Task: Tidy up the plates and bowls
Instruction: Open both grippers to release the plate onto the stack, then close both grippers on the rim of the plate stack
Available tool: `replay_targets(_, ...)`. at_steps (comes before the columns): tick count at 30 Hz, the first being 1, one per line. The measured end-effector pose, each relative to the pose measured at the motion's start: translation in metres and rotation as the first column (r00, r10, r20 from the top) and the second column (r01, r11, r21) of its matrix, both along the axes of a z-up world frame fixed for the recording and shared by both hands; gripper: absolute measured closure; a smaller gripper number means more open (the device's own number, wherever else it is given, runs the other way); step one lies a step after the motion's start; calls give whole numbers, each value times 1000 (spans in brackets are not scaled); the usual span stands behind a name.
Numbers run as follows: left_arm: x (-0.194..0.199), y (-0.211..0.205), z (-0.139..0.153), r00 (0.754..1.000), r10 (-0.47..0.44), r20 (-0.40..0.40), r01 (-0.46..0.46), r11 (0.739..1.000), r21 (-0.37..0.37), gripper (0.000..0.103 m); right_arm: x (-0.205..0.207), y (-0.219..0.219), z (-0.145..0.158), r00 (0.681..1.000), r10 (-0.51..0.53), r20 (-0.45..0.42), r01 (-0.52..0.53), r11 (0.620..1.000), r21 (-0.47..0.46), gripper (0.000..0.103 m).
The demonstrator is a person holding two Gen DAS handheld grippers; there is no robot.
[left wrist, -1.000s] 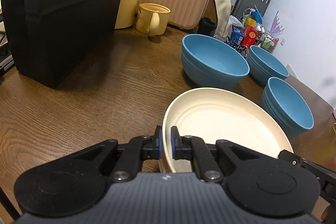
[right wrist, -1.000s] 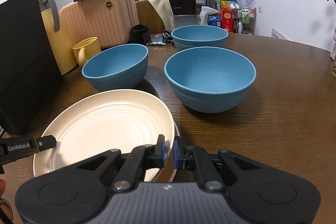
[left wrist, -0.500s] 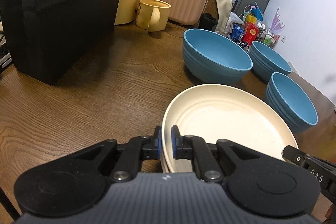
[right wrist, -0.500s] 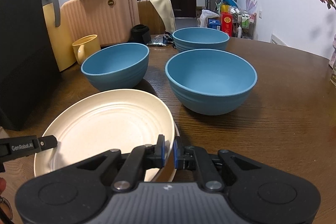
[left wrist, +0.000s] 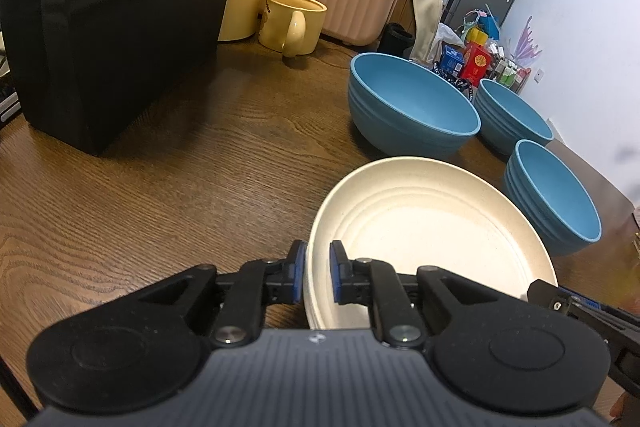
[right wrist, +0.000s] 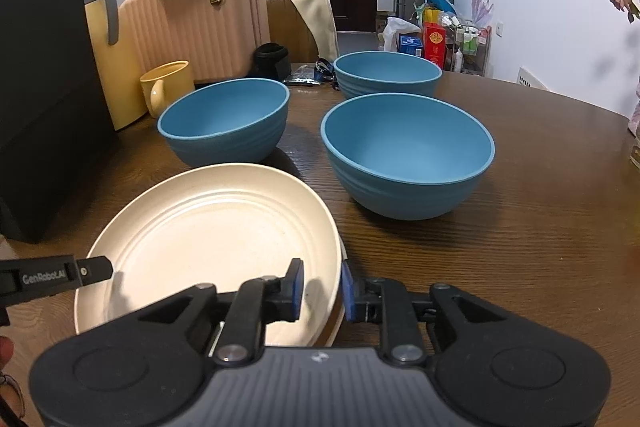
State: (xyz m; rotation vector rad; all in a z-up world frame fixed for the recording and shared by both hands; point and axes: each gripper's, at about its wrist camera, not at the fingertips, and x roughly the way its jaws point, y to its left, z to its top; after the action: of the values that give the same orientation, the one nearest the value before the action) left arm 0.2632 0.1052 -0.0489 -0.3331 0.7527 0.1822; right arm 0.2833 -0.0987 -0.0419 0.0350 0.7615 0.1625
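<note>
Both sets of jaws eased off since a second ago and opening, cream plate [right wrist: 208, 239] flat on wooden surface [left wrist: 160, 187], seemingly atop another, left gripper [left wrist: 317, 277] and right gripper [right wrist: 322, 289] straddling opposite rims with small gaps, three blue bowls [right wrist: 408, 155] just beyond.

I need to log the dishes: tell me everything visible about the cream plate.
The cream plate is round and shallow with concentric ridges, matte like plastic, empty. It lies flat on another cream plate on the wooden table, in front of three blue bowls. The left gripper and right gripper straddle opposite sides of its rim, their jaws opening, pads visibly clear of it.
</note>
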Motion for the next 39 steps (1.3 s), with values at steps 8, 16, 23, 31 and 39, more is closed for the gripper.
replay_targets(8, -9, 1, 10, 999, 12, 36, -13, 1000, 11, 55, -2, -2, 6, 1000, 13, 11, -14, 1000, 25, 37)
replay_targets(16, -20, 3, 23, 997, 39, 68, -42, 999, 33, 9, -5, -7, 14, 1000, -6, 16, 5, 999, 44, 15)
replay_targets(23, -26, 5, 32, 996, 41, 76, -45, 998, 42, 0, -8, -11, 15, 1000, -14, 8, 13, 998, 54, 14)
replay_targets(31, -29, 7, 34, 996, 48, 72, -52, 998, 48, 0, -12, -15, 18, 999, -28, 22, 26, 998, 60, 15)
replay_targets(39, -24, 3, 29, 997, 35, 62, -39, 997, 66, 0, -6, -20, 8, 999, -37, -20, 38, 996, 76, 62)
